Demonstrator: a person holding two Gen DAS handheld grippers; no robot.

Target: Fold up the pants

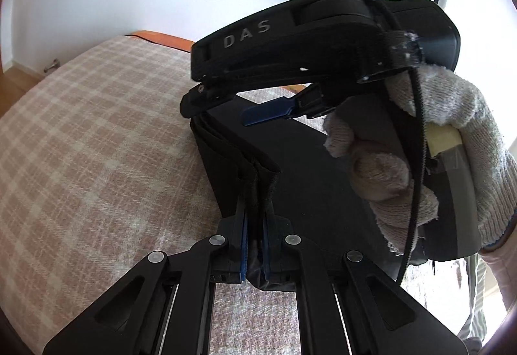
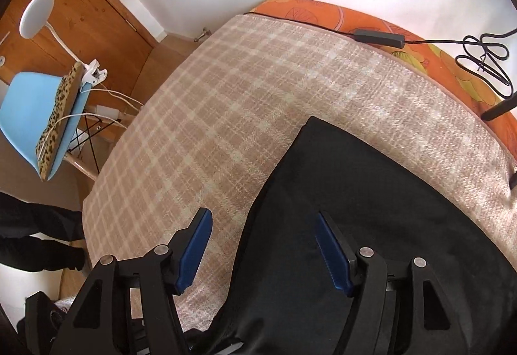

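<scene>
Left gripper [image 1: 255, 225] jaws clenched on black pants [image 1: 236, 158]; right gripper [image 2: 263, 245], marked "DAS", jaws released.

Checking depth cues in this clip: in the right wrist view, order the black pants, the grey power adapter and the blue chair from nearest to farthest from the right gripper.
1. Black pants: directly under the open right gripper.
2. Blue chair: off the bed, far left.
3. Grey power adapter: at the bed's far edge, ahead.
Chair and adapter are too close to call.
</scene>
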